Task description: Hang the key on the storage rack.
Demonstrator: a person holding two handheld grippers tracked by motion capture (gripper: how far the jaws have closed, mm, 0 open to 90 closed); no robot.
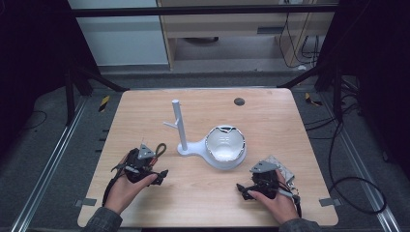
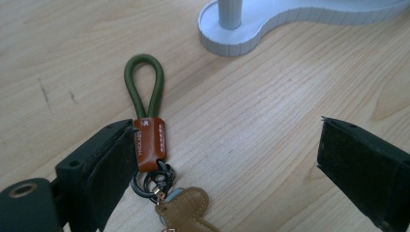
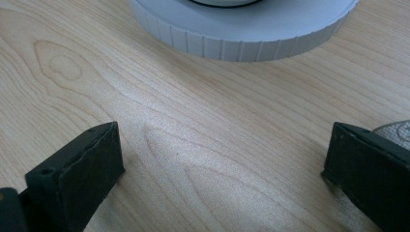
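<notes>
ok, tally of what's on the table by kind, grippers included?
Grippers: 2, left gripper and right gripper, both open
Keychains: 1, green-loop keychain lying by the left gripper
White stands: 1, stand with peg post and bowl-shaped dish
Grey pouches: 1, pouch beside the right gripper
Total: 5

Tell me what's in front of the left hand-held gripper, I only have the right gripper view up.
Observer: A key strap with a green cord loop lies on the table between the open jaws of the left hand-held gripper.
Operator: Is it gripped?
Observer: No, it lies close beside one jaw, far from the other.
Operator: What rises from the white base?
Observer: An upright post with a short side peg, nothing hanging on it.
</notes>
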